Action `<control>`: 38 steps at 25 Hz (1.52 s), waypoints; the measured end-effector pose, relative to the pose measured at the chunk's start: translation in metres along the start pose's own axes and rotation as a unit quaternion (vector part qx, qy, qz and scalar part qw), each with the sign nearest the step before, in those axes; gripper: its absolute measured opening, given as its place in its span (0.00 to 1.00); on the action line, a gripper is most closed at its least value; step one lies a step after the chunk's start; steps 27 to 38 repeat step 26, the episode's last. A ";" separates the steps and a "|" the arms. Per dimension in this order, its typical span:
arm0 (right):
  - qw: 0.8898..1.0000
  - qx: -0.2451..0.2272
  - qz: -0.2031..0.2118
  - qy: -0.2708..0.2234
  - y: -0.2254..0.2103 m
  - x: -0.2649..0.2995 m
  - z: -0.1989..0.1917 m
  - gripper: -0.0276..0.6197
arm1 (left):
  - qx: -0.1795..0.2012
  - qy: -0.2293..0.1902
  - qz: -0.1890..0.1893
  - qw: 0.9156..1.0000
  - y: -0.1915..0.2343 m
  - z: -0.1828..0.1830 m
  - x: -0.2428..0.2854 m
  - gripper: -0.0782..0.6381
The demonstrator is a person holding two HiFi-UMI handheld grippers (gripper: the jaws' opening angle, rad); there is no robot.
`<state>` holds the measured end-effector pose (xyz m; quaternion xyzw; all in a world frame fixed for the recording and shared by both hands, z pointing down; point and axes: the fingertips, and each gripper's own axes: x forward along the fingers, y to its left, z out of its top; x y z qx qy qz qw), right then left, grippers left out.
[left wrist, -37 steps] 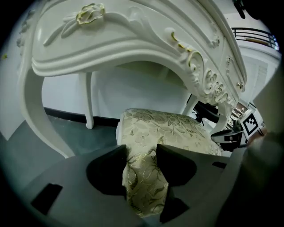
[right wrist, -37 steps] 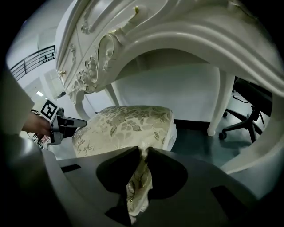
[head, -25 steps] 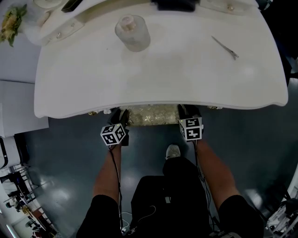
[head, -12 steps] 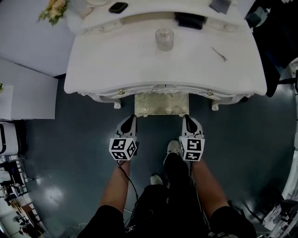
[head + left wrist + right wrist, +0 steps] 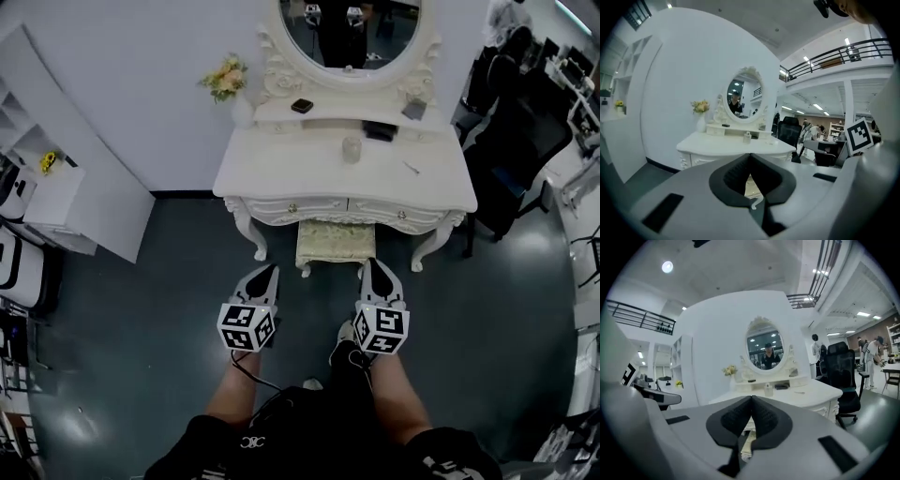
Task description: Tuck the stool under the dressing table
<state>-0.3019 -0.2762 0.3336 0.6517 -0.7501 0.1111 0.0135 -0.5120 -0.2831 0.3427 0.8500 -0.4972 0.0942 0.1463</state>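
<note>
Dark floor [image 5: 141, 309] is lying between us and the dressing table [image 5: 347, 169]. The stool [image 5: 336, 242] is sitting under its front, long side facing us, midway ahead of the left gripper [image 5: 266, 272] and right gripper [image 5: 373, 267], both pinched together and empty.

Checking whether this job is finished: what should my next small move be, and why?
Probably just lower both grippers and stop. The stool sits centred between the front legs of the dressing table, at its drawer front. The left gripper and right gripper hang short of it, jaws together, empty. How far under it reaches, this angle cannot show.
</note>
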 end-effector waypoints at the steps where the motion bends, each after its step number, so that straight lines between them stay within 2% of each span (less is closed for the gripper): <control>1: 1.000 0.001 -0.001 -0.007 0.008 -0.019 0.016 0.06 | 0.004 -0.009 0.002 1.000 -0.006 0.017 -0.022 0.13; 4: 0.999 -0.021 0.012 -0.024 0.033 -0.067 0.059 0.06 | 0.033 -0.030 0.009 0.999 -0.023 0.059 -0.077 0.13; 7: 0.998 -0.040 0.022 -0.045 0.055 -0.092 0.095 0.06 | 0.070 -0.045 0.011 0.996 -0.035 0.092 -0.111 0.13; 11: 0.997 -0.045 0.023 -0.061 0.066 -0.096 0.124 0.06 | 0.076 -0.068 0.007 0.995 -0.041 0.118 -0.130 0.13; 16: 0.995 -0.057 0.024 -0.074 0.072 -0.095 0.152 0.06 | 0.083 -0.070 0.013 0.994 -0.037 0.129 -0.133 0.13; 21: 0.995 -0.064 0.024 -0.070 0.073 -0.090 0.165 0.06 | 0.078 -0.076 0.006 0.994 -0.038 0.140 -0.127 0.14; 38: 0.996 -0.063 0.026 -0.062 0.070 -0.087 0.160 0.06 | 0.079 -0.073 0.000 0.994 -0.044 0.138 -0.119 0.14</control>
